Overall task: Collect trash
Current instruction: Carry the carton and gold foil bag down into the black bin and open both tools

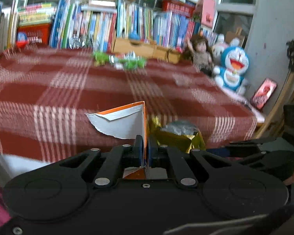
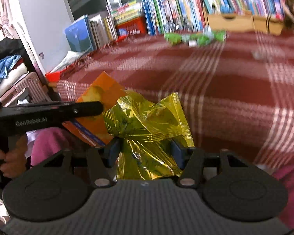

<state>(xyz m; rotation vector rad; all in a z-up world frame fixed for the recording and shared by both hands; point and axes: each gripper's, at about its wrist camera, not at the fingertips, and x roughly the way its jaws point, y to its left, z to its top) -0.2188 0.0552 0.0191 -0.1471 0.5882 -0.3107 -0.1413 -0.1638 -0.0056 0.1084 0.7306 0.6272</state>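
Carrying trash: left gripper (image 1: 145, 146) clenched on a torn orange cardboard box (image 1: 123, 123), right gripper (image 2: 147, 152) grasping a crumpled gold foil wrapper (image 2: 147, 121); next, probably finding a bin.

Each camera sits just behind its own gripper and looks forward and slightly down along the fingers, over the red checked tablecloth (image 1: 107, 90) toward the far row of books (image 1: 111, 25). Both views share the cloth, the books and the green wrappers (image 2: 196, 36).
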